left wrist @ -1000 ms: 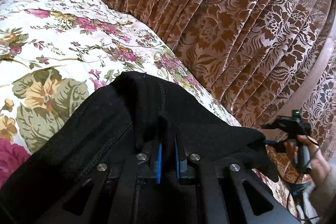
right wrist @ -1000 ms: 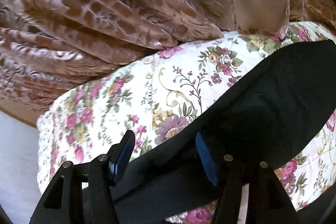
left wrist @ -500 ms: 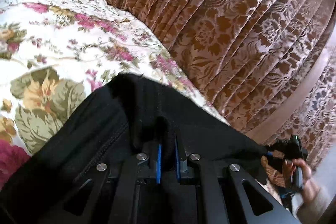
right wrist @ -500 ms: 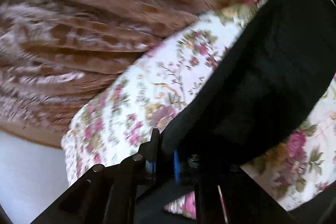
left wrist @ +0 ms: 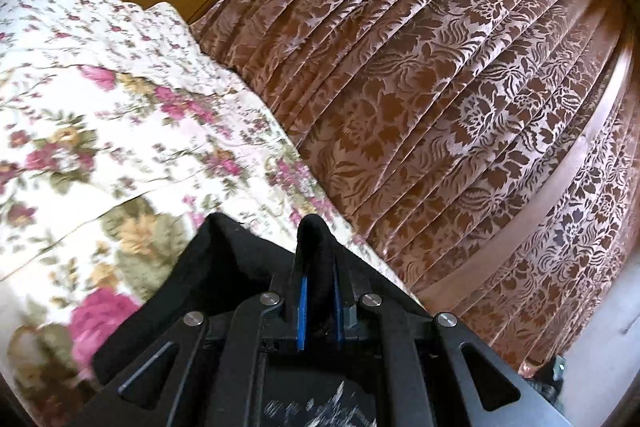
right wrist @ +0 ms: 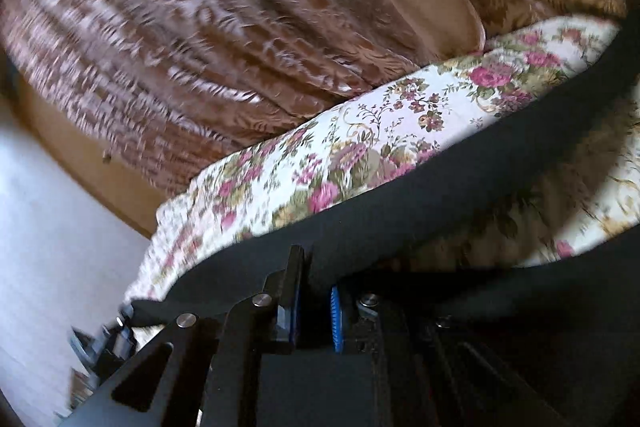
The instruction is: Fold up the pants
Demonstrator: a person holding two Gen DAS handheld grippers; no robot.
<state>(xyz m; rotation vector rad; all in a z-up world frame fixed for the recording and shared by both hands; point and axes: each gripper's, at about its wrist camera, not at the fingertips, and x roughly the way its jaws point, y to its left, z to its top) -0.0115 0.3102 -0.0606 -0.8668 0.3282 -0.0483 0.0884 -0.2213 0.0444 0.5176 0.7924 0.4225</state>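
Pants of plain black cloth, no readable label, are pinched by left tool and right tool.

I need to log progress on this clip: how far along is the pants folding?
Early to midway, as far as these views show. Done: both grasps are made. The left hand-held gripper pinches a bunch of the black pants; the right hand-held gripper clamps their edge. In hand: the fabric hangs stretched above the floral bedspread. Left: laying it down and folding; no finished fold is visible.

Pants on bedspread; curtain behind.
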